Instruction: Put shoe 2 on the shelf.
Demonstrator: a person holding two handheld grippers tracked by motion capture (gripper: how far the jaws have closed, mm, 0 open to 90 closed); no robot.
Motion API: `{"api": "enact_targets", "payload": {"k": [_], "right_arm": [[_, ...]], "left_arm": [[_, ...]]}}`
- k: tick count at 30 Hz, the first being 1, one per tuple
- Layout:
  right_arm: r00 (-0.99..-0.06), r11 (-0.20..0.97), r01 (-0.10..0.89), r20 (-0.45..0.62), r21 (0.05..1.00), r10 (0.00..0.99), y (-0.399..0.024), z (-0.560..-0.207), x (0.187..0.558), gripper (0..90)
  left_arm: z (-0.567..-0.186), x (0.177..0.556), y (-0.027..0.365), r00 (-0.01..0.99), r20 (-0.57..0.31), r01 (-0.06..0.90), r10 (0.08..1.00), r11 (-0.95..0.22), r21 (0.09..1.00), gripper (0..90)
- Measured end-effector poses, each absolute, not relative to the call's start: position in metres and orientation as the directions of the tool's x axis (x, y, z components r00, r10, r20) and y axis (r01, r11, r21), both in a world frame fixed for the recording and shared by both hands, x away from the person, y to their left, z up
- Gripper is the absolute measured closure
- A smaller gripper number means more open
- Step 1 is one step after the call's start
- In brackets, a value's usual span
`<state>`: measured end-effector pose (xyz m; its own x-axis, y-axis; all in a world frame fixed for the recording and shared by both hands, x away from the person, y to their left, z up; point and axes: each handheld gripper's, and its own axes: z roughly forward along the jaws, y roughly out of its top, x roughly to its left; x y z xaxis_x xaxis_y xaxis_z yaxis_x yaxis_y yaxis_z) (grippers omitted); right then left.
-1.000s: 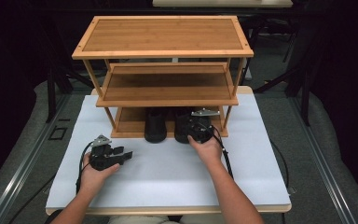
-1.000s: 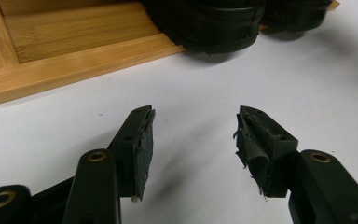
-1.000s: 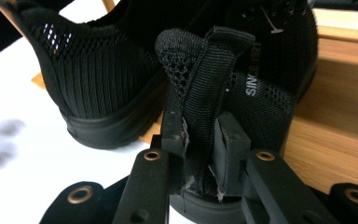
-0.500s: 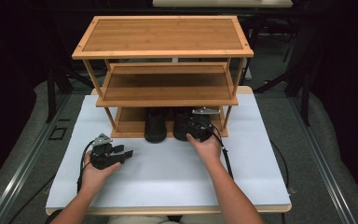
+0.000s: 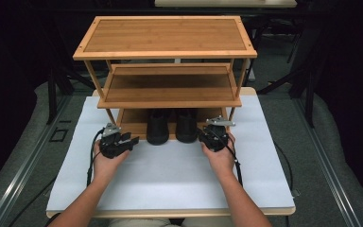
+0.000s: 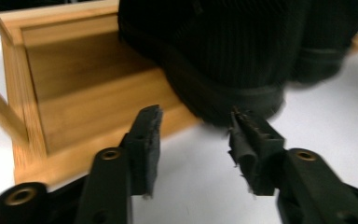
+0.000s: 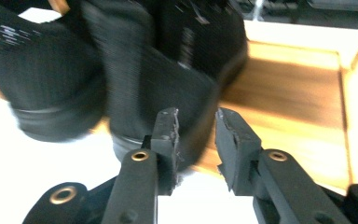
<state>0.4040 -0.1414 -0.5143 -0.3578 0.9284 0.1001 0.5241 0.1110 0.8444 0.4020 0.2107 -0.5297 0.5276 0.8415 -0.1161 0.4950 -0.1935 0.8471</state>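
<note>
2 black shoes (image 5: pixel 172 126) sit heels-out on the bamboo rack's (image 5: pixel 165 40) bottom shelf; left gripper (image 5: pixel 130 140) and right gripper (image 5: pixel 203 135), jaws just closing, flank them, gripping nothing.

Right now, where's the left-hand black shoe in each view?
High view: left shoe sits centre, on the rack's bottom shelf, heel toward the person.
Left gripper view: it takes up the top centre, just beyond the jaws.
Right gripper view: it lies at far left, blurred.
Shared landmark: the bottom shelf's wooden board.
</note>
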Motion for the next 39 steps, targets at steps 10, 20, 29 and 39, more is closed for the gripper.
{"api": "enact_targets", "payload": {"k": [10, 20, 29, 39], "right_arm": [[-0.319, 0.080, 0.579, 0.134, 0.812, 0.938, -0.142, -0.535, 0.418, 71.0], [-0.325, 0.072, 0.585, 0.152, 0.808, 0.933, -0.136, -0.540, 0.420, 70.1], [-0.351, 0.074, 0.584, 0.170, 0.808, 0.921, -0.130, -0.541, 0.419, 70.8], [-0.351, 0.068, 0.594, 0.183, 0.801, 0.918, -0.130, -0.541, 0.420, 71.8]], "left_arm": [[-0.545, 0.419, 0.183, 0.519, -0.118, 0.534, 0.847, -0.213, 0.818, 63.9], [-0.548, 0.422, 0.180, 0.515, -0.149, 0.539, 0.844, -0.184, 0.822, 62.8], [-0.549, 0.425, 0.174, 0.526, -0.154, 0.536, 0.837, -0.185, 0.824, 61.8], [-0.549, 0.430, 0.175, 0.510, -0.162, 0.541, 0.845, -0.168, 0.824, 61.9]]}}
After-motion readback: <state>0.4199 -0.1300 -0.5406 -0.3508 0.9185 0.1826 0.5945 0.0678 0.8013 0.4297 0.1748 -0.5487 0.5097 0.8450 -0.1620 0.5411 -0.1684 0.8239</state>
